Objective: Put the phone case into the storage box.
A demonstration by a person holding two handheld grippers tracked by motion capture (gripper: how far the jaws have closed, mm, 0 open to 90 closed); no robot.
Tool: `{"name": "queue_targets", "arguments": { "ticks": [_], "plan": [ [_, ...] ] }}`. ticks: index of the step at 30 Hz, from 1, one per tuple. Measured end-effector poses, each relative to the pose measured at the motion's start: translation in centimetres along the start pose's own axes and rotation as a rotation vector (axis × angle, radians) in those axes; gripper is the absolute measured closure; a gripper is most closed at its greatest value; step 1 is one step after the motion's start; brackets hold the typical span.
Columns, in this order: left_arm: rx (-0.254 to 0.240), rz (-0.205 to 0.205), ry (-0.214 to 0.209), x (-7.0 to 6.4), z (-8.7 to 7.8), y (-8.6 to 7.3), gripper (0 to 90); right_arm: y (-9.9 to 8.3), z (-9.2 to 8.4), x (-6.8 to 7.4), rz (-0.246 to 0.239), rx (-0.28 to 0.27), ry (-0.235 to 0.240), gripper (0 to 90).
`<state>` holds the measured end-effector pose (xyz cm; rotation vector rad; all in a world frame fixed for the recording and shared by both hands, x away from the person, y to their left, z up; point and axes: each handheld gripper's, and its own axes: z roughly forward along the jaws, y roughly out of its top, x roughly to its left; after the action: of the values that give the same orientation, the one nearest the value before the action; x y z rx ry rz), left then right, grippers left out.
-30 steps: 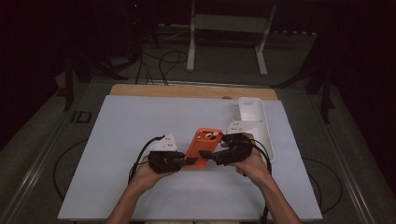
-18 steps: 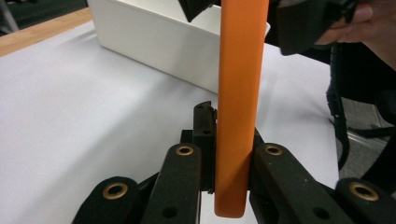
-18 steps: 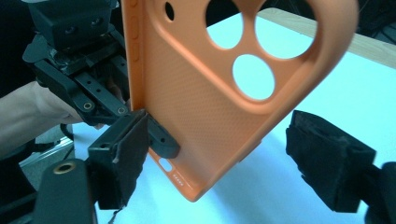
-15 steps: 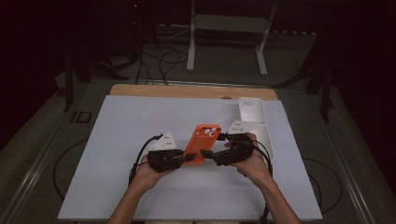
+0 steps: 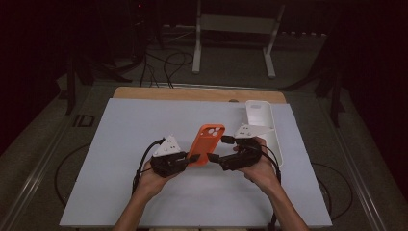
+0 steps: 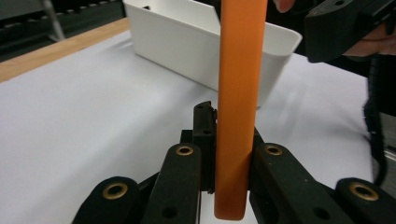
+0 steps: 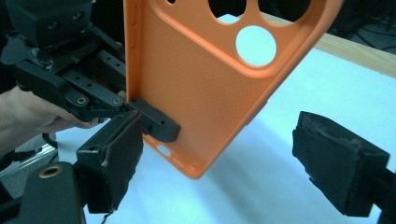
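Table (image 5: pixel 144 125): white sheet across the middle of the high view, with a wooden strip along its far edge.
Bin (image 5: pixel 263 126): white, long and open-topped, at the right of the sheet in the high view; in the left gripper view (image 6: pixel 187 42) it lies behind the case, top centre.
Case (image 5: pixel 207 144): orange phone case, centre of the high view, raised off the sheet between the two grippers. In the right gripper view (image 7: pixel 210 88) its dimpled inner face and round camera holes fill the upper middle; in the left gripper view (image 6: pixel 236 107) it is seen edge-on as a vertical orange bar.
Left gripper (image 5: pixel 190 159): left of centre in the high view; jaws clamped on the lower edge of the case, one pad on each face, as its own view shows (image 6: pixel 229 154).
Right gripper (image 5: pixel 216 159): right of centre in the high view; jaws have just been opening and now stand wide in its own view (image 7: pixel 215 163), the case's lower corner between them, neither pad pressing on it.
Handling: judged light, thin and flexible, probably soft rubbery plastic, grippy rather than slick and not fragile; a one-edge hold may let it sag or twist.
Hold: best across a side wall or the bottom rim, where the lip stiffens it; the thin bridges around the camera holes look the weakest spot.
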<state>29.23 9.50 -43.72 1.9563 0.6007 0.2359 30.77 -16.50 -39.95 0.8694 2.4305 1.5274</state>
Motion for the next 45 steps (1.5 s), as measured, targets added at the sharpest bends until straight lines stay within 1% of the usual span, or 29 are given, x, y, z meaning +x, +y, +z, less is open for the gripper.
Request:
{"name": "queue_targets", "arguments": {
  "ticks": [2, 4, 15, 24, 32, 38, 42, 45],
  "plan": [
    [-0.001, -0.003, 0.015, 0.0, 0.0, 0.0, 85.1, 0.0, 0.0, 0.0, 0.005, -0.002, -0.003, 16.2],
    [-0.003, -0.008, 0.021, 0.0, 0.0, 0.0, 85.1, 0.0, -0.1, 0.0, 0.009, -0.005, -0.004, 16.1],
    [-0.009, 0.000, 0.101, -0.4, 0.0, 0.0, 85.1, 0.1, -0.3, -0.1, 0.022, -0.024, -0.017, 15.7],
    [-0.019, -0.003, 0.147, -0.6, 0.2, 0.0, 85.1, 0.2, -0.4, -0.3, 0.046, -0.053, -0.032, 15.7],
    [-0.022, -0.004, 0.195, -0.8, 0.3, -0.1, 85.2, 0.3, -0.4, -0.4, 0.059, -0.063, -0.045, 14.5],
    [-0.032, -0.012, 0.231, -1.0, 0.5, -0.2, 85.2, 0.5, -0.3, -0.3, 0.063, -0.068, -0.043, 13.9],
    [-0.029, -0.012, 0.250, -1.1, 0.7, -0.3, 85.1, 0.8, -0.2, -0.2, 0.066, -0.075, -0.043, 13.5],
    [-0.032, -0.015, 0.273, -1.2, 0.8, -0.4, 85.1, 1.1, -0.1, -0.1, 0.069, -0.082, -0.041, 13.2]
  ]
}}
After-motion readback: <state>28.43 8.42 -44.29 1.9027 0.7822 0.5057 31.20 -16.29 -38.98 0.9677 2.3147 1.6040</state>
